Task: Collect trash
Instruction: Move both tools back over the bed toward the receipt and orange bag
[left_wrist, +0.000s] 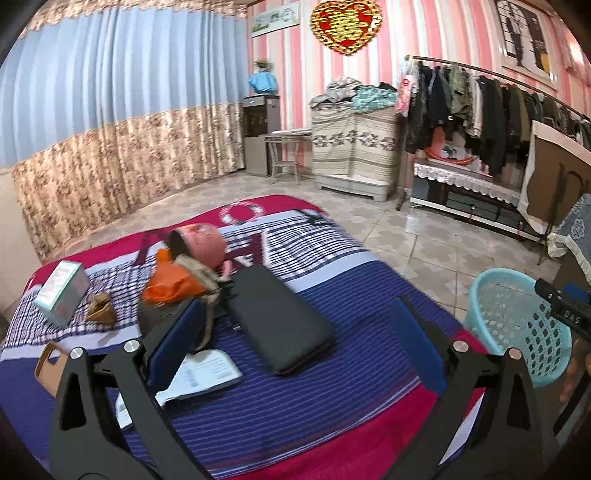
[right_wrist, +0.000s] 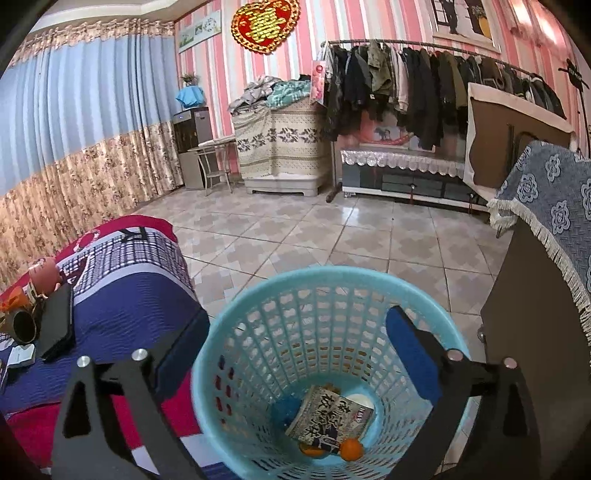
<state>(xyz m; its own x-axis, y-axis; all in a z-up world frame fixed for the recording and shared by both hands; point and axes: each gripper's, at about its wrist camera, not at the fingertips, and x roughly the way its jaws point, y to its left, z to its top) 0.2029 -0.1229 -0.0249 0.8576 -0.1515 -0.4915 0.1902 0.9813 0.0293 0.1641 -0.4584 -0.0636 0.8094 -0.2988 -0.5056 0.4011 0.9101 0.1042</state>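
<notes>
The right gripper (right_wrist: 295, 354) hung over the pale blue perforated plastic basket (right_wrist: 236, 332), fingers spread wide with nothing between them; the drop-off step looked complete. A printed paper packet (right_wrist: 330, 419) lay flat on the basket floor beside two small orange round pieces (right_wrist: 351, 449). The left gripper (left_wrist: 295, 325), fingers likewise spread and empty, pointed over the striped blue-and-red bedspread (left_wrist: 295, 406), where a crumpled orange plastic wrapper (left_wrist: 166, 284) remained near a pink cap (left_wrist: 203, 243). The next move would call for closing on that wrapper.
</notes>
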